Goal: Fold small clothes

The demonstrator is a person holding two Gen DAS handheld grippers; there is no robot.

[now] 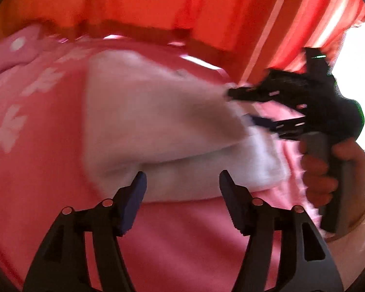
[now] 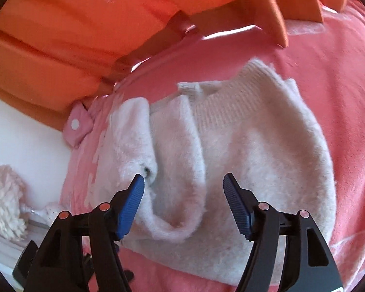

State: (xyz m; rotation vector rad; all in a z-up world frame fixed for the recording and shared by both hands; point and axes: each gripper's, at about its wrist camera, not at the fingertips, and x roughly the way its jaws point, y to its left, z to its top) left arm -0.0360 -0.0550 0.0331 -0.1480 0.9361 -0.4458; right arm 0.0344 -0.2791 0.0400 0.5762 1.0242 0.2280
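A small fluffy white sweater [image 2: 255, 146] lies on a pink blanket [image 2: 340, 97], with a ribbed collar [image 2: 221, 107] toward the headboard and a sleeve [image 2: 138, 131] folded across its body. It also shows in the left wrist view [image 1: 158, 121], blurred. My right gripper [image 2: 183, 206] is open just above the sweater's near edge, holding nothing; it shows in the left wrist view [image 1: 241, 107] at the sweater's right edge, jaws apart. My left gripper [image 1: 182, 202] is open and empty at the sweater's near edge.
An orange padded headboard [image 2: 73, 29] with wooden slats [image 2: 267, 4] runs behind the bed. A pink pillow with white dots [image 2: 79, 126] lies at the bed's corner. A white fluffy object [image 2: 4, 199] sits beside the bed. A striped curtain [image 1: 304, 24] hangs at right.
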